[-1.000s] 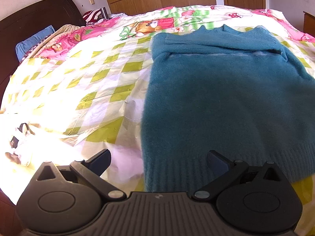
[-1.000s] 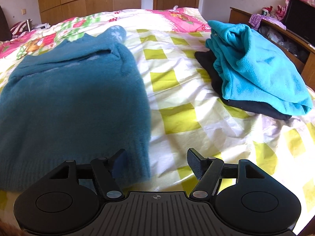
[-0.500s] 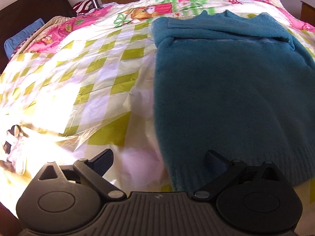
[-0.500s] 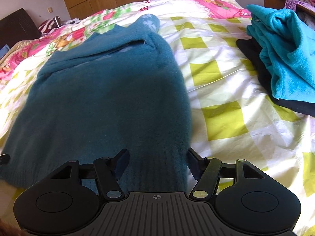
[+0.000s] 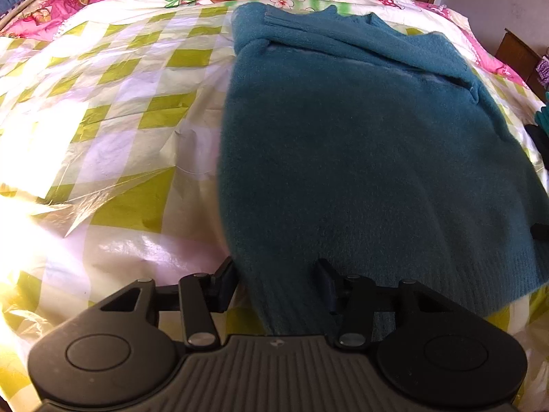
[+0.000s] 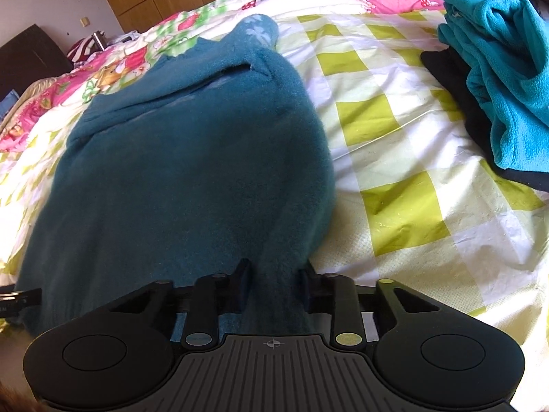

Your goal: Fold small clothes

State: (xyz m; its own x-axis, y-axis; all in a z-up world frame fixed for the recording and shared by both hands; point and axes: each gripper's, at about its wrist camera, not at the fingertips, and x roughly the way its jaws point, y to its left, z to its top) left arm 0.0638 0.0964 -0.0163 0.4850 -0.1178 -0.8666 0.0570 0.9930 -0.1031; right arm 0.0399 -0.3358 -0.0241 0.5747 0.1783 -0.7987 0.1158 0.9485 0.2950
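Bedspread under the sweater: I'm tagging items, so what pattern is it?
The bedspread has yellow-green and white checks, clearest in the right wrist view.

Left claw straddles the teal sweater hem — seemingly not fully clamped.

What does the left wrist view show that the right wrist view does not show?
Only the left view shows the left gripper around the sweater's hem corner and a sunlit patch of the bedcover. Only the right view shows the right gripper around the other hem corner and the folded pile of clothes. Both show the teal sweater flat on the checked bedcover.
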